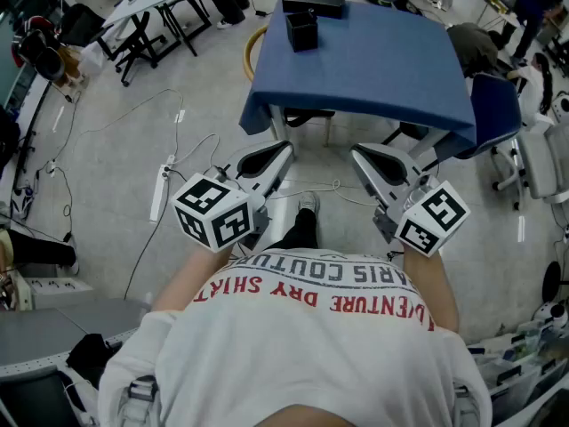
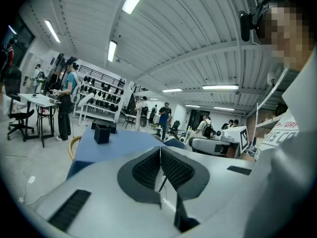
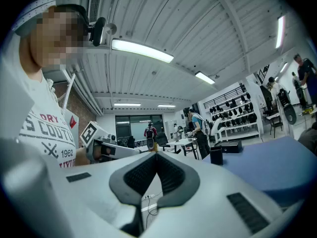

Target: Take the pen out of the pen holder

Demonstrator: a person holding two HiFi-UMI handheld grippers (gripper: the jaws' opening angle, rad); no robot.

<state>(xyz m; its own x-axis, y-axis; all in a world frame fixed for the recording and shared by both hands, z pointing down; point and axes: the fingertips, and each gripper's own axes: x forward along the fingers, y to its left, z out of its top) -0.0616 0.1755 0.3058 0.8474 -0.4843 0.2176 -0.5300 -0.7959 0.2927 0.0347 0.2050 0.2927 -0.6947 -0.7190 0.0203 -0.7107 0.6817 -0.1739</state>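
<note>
The blue-clothed rectangular table (image 1: 373, 69) stands ahead of the person, whose white printed T-shirt (image 1: 302, 345) reads "DRY", "COUTU" and "1962". The left white plastic gripper (image 1: 283, 149) tips slightly down and the right white plastic gripper (image 1: 360, 154) lies level. Both are short of the table, jaws pressed together on nothing. The black square pen holder (image 1: 301, 30) sits near the table's far left corner. Its contents cannot be made out.

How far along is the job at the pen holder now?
Done: nothing yet. The pen holder stands untouched at the far end of the blue table; a pen in it is too small to see. In hand: nothing; the left tongs and the right tongs are shut and empty, held short of the table. Left: reach the holder, grip the pen, lift it out.
</note>
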